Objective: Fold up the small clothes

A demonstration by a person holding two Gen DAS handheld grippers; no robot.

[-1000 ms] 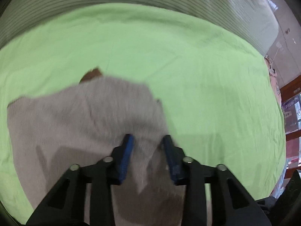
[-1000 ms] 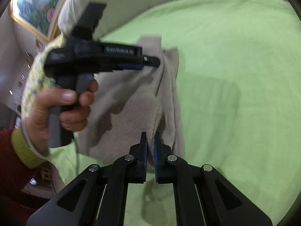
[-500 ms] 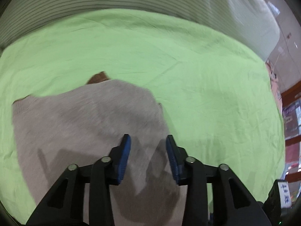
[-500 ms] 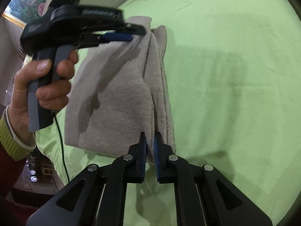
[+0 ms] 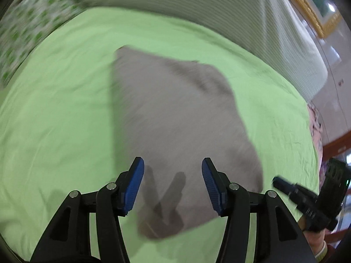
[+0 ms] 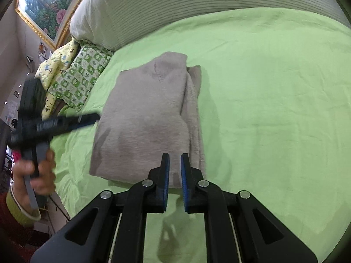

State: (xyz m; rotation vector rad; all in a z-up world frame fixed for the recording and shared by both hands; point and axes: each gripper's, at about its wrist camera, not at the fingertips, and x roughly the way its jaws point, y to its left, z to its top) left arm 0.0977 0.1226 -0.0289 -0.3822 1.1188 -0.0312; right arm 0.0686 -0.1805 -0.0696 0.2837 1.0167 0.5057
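Note:
A folded grey-brown knit garment (image 6: 149, 120) lies flat on the green bedsheet (image 6: 274, 87); it also shows, blurred, in the left wrist view (image 5: 175, 120). My left gripper (image 5: 172, 184) is open and empty, raised above the garment's near edge; it shows at the left of the right wrist view (image 6: 87, 118), beside the garment. My right gripper (image 6: 174, 171) has its jaws a narrow gap apart with nothing between them, just above the garment's near edge; it shows at the right of the left wrist view (image 5: 285, 186).
A striped white pillow (image 6: 175, 11) lies along the head of the bed. A green and yellow patterned quilt (image 6: 76, 74) is bunched at the bed's left side. A framed flower painting (image 6: 48, 6) hangs on the wall.
My right gripper has let go of the garment edge and opened slightly. My left gripper has opened wider and pulled back off the cloth. The garment has settled flat.

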